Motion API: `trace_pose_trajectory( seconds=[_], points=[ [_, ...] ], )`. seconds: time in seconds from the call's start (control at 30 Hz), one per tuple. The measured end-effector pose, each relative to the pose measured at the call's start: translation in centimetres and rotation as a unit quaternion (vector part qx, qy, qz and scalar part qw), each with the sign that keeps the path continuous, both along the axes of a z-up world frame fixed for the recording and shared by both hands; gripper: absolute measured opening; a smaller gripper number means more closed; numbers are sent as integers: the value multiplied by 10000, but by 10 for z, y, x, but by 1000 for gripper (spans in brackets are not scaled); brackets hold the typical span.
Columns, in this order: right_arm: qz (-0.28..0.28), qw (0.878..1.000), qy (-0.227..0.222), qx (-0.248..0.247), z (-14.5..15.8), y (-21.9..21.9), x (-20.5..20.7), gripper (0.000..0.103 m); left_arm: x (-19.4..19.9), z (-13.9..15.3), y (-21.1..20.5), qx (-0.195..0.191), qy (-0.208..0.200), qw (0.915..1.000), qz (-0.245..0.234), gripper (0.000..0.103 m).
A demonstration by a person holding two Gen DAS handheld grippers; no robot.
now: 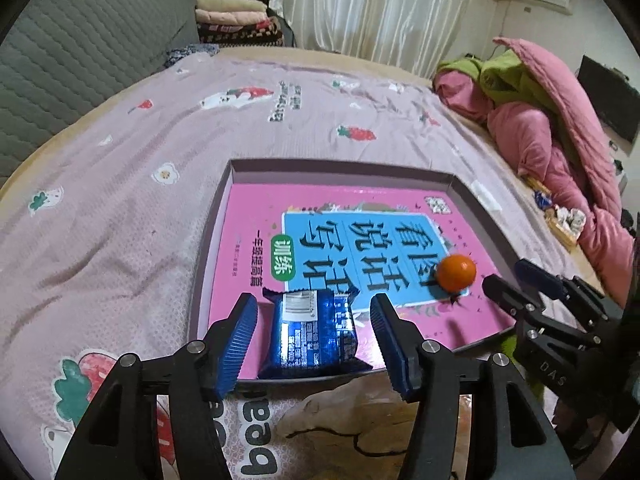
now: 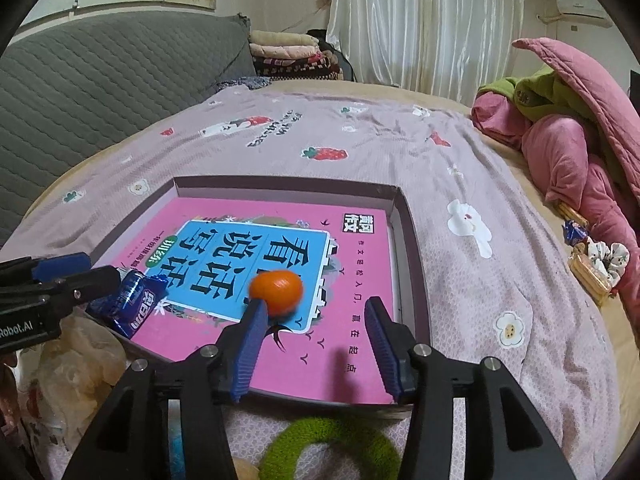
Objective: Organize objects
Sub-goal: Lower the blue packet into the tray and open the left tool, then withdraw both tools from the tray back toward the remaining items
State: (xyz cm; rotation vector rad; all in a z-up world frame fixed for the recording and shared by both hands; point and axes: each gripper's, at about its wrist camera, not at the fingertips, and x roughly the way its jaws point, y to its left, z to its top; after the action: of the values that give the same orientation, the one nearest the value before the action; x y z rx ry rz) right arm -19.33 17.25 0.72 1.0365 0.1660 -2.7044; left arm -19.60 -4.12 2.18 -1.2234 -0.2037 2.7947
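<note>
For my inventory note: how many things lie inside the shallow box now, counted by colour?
Pink: 1, the book
Blue: 1, the snack packet
Orange: 1, the small orange fruit
Total: 3, all in the box

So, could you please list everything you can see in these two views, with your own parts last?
Tray: one, dark-walled, on the bed.
Book: one, pink and blue, flat inside the tray.
Orange fruit: one, on the book.
Snack packet: one, blue, at the tray's near edge.
Green ring: one, fuzzy, before the tray.
Bedspread: one, lilac, strawberry print.
Quilt: one, pink, far right.
Left gripper: open, straddling the packet.
Right gripper: open, behind the fruit.
</note>
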Motion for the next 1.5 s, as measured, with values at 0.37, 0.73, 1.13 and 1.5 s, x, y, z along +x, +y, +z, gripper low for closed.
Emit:
trace_pose_trajectory(
  seconds=[0.37, 0.73, 1.13, 1.5],
  points=[
    [-5, 9992, 355, -172, 16, 3, 15, 57, 18, 13, 3, -57, 293, 9995, -66, 63],
    [127, 9970, 720, -240, 34, 5, 39, 60, 43, 28, 8, -36, 579, 9981, -193, 64],
    [176, 9955, 854, -359, 43, 13, 54, 61, 55, 29, 16, -166, 661, 9972, -323, 64],
    [319, 9946, 946, -266, 48, 16, 68, 62, 71, 31, 24, -262, 735, 9961, -421, 64]
  ],
)
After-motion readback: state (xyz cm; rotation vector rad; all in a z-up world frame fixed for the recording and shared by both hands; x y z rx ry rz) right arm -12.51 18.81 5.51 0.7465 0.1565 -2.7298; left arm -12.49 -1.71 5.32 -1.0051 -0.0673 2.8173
